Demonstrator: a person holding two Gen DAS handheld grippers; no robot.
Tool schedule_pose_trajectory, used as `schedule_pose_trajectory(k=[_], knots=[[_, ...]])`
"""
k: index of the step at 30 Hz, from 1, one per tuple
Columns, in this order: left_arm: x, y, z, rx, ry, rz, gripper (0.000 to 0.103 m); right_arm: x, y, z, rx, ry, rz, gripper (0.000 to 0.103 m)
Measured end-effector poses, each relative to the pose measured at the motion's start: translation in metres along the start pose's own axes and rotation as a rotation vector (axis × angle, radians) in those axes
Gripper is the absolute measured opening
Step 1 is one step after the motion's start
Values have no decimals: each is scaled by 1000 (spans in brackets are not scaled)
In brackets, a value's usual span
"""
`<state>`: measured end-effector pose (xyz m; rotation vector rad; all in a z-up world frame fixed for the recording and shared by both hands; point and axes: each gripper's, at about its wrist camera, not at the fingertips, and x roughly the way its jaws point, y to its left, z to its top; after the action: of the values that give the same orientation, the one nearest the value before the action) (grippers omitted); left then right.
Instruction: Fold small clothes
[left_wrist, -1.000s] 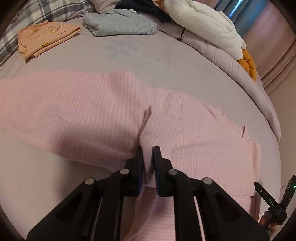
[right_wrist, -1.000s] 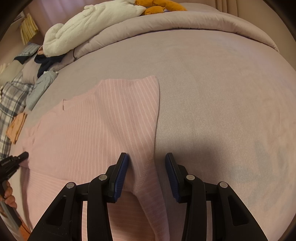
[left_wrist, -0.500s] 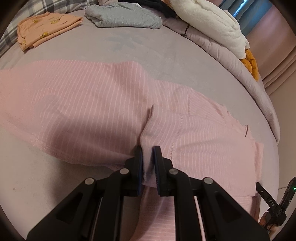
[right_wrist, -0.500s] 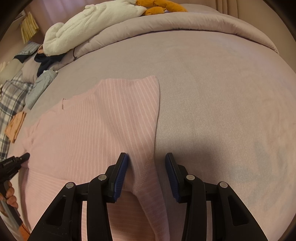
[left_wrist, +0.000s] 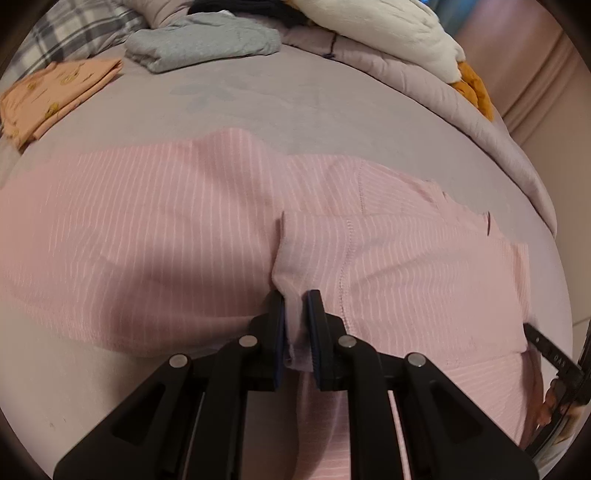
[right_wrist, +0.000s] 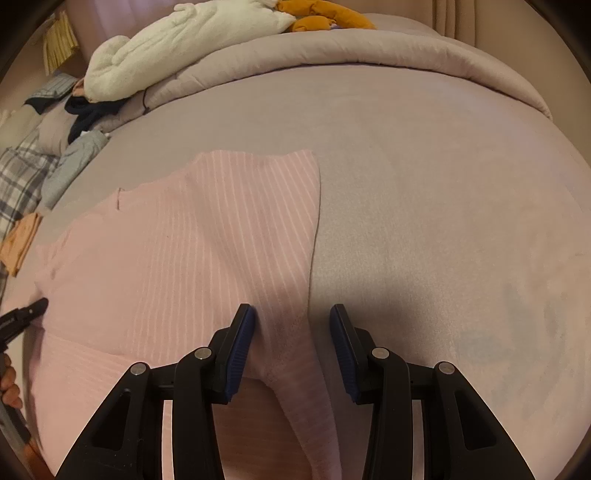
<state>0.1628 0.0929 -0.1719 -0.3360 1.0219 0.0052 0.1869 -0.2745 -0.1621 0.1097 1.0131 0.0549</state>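
Note:
A pink striped shirt (left_wrist: 192, 221) lies spread on the lilac bed, with one part folded over the body. My left gripper (left_wrist: 294, 306) is shut on the hemmed edge of that folded part and holds it just above the shirt. In the right wrist view the same pink shirt (right_wrist: 192, 251) lies to the left. My right gripper (right_wrist: 291, 325) is open, its jaws standing either side of the shirt's right edge, with cloth between them but not clamped.
A folded orange garment (left_wrist: 55, 96) and a folded grey garment (left_wrist: 207, 44) lie at the far side of the bed. A white fleece (right_wrist: 177, 48) and an orange cloth (right_wrist: 325, 20) rest on the rolled lilac duvet (right_wrist: 369, 55). A plaid pillow (right_wrist: 18, 177) sits far left.
My left gripper has carried the pinched edge further over the shirt, so the folded part covers more of the body. My right gripper has stayed put and open.

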Motion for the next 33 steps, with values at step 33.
schedule_pose_trajectory(k=[33], knots=[[-45,-3,5,40,-63,-123,34,-12,13,16,190,70,-173,43]])
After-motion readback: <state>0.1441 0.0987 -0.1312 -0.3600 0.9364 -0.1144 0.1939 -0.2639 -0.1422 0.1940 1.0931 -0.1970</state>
